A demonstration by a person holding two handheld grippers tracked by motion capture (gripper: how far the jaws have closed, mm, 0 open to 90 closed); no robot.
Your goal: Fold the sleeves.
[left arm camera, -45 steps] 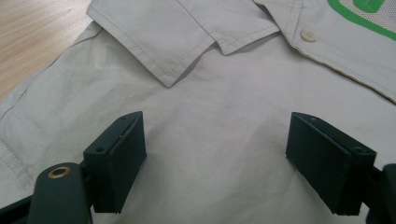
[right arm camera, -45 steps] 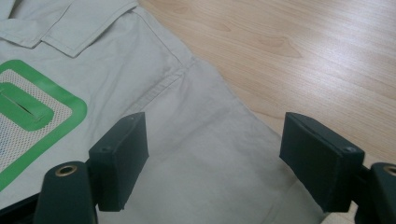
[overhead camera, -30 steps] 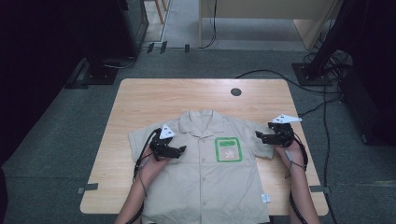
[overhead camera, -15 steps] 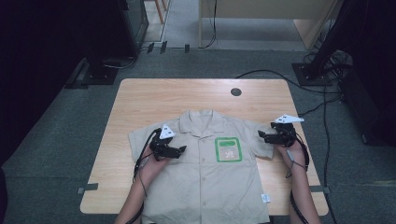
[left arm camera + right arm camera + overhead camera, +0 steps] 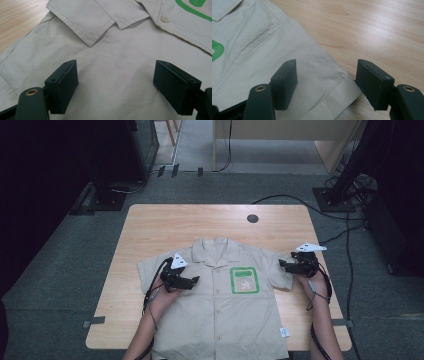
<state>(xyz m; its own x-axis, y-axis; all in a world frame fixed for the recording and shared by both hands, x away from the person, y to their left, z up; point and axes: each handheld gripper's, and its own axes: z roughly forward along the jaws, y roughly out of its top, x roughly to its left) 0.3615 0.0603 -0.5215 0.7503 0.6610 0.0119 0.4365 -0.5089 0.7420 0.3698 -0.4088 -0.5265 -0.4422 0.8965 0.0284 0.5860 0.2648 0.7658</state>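
A beige short-sleeved shirt point(image 5: 220, 305) with a green-framed chest patch point(image 5: 244, 280) lies flat, front up, on the wooden table point(image 5: 200, 225). My left gripper point(image 5: 192, 281) hovers open over the chest cloth point(image 5: 112, 62) just below the collar point(image 5: 100, 22), and its jaws point(image 5: 116, 87) grip nothing. My right gripper point(image 5: 282, 265) sits at the end of the shirt's right-hand sleeve. Its jaws point(image 5: 327, 85) have just been closing and straddle the sleeve hem point(image 5: 324, 100). A gap still separates both pads from the cloth.
Bare wood point(image 5: 374, 30) lies beyond the sleeve and across the far half of the table, which has a round cable hole point(image 5: 252, 218). Cables point(image 5: 345, 250) trail over the grey carpet on the right. Dark equipment stands at the back left and right.
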